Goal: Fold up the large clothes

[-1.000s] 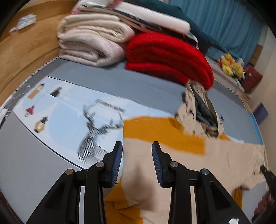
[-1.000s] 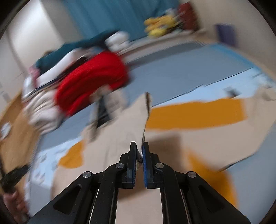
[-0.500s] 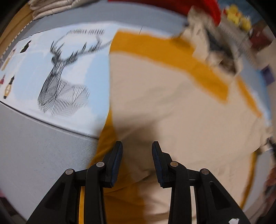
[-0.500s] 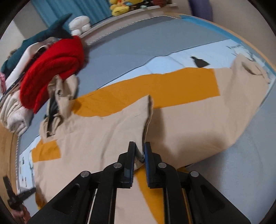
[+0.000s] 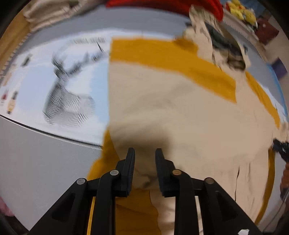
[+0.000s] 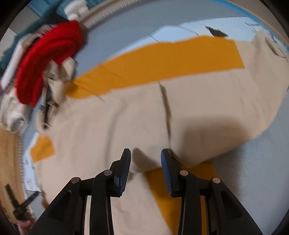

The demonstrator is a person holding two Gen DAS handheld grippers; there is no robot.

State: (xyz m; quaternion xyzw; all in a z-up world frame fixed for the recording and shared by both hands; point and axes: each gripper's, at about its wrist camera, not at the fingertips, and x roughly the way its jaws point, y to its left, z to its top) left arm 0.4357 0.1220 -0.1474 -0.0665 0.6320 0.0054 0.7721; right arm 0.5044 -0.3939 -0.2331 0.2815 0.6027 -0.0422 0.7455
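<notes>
A large beige and mustard-yellow hooded garment lies spread flat on a bed; it also fills the right wrist view. Its hood lies bunched at the far end. My left gripper is open, low over the garment's near edge, with beige cloth between and under the fingers. My right gripper is open over a folded-over beige flap, whose edge runs away from the fingers. Nothing is gripped.
A light blue sheet with a deer print on grey bedding lies under the garment. A red folded blanket and cream blankets are stacked at the far end. Yellow plush toys sit beyond.
My right gripper has opened and let go of the beige flap, which now lies flat. My left gripper dropped lower over the garment's near edge and stays open.
</notes>
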